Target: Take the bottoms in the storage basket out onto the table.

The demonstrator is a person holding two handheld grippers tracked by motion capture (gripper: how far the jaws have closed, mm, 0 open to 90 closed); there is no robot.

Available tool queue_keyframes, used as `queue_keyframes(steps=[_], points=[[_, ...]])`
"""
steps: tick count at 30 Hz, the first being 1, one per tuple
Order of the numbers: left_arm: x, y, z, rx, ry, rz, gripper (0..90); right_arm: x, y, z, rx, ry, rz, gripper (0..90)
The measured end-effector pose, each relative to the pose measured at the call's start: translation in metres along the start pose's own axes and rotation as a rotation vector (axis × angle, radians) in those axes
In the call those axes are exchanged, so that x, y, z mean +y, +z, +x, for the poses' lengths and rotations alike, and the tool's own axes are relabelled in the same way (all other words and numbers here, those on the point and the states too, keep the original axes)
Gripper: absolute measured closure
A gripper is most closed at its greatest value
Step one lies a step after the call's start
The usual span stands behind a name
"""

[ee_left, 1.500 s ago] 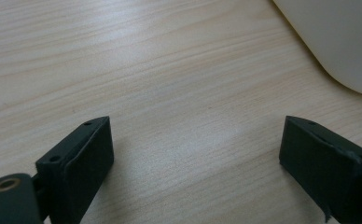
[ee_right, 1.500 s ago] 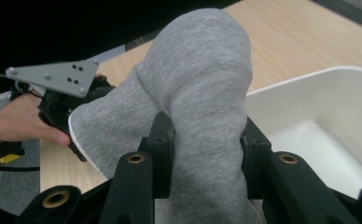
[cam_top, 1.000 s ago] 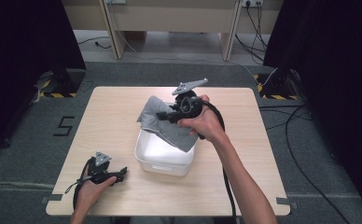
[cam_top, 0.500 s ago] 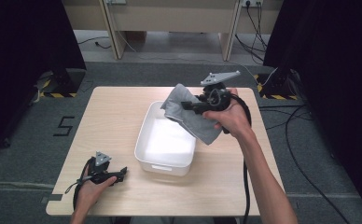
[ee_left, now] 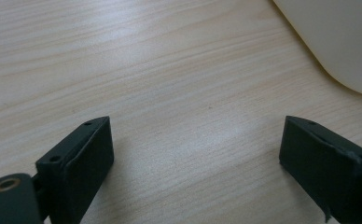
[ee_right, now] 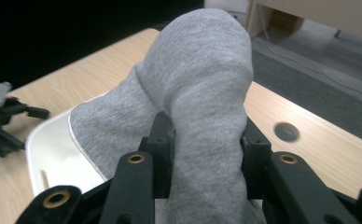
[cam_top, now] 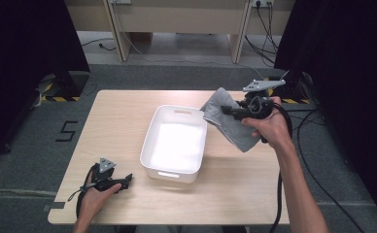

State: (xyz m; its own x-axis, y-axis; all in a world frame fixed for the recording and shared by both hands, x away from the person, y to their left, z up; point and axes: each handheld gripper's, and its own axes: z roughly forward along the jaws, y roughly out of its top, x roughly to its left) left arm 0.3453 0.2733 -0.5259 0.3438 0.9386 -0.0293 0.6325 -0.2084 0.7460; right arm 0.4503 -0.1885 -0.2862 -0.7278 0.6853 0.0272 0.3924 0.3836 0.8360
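A pale wooden table [cam_top: 123, 121] stands on grey carpet, with dark curtains at both sides and cabinet legs and cables beyond its far edge. Near the middle of the table sits a white rectangular tub [cam_top: 148, 145], its inside bare. The right gripper [cam_top: 231, 110] is held above the table's far right part, just beside the tub's far right corner, and its jaws are clamped on a grey cloth [cam_top: 235, 126] that hangs down from them toward the tabletop; in the right gripper view the grey knit fabric [ee_right: 202, 93] bulges up between the two black jaws, which press it from both sides. The left gripper [cam_top: 126, 181] rests low at the near left of the table, close to the tub's near left corner, its jaws spread wide over bare wood with nothing between them.
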Motion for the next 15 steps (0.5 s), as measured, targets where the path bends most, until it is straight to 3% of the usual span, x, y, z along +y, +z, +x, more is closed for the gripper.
queue_keyframes(steps=[8, 15], points=[[0.0, 0.0, 0.0, 0.0, 0.0, 0.0, 8.9, -0.035, -0.009, -0.021, -0.072, 0.038, 0.04, 65.5], [0.0, 0.0, 0.0, 0.0, 0.0, 0.0, 8.9, -0.067, -0.006, -0.032, -0.097, 0.07, 0.071, 65.5]])
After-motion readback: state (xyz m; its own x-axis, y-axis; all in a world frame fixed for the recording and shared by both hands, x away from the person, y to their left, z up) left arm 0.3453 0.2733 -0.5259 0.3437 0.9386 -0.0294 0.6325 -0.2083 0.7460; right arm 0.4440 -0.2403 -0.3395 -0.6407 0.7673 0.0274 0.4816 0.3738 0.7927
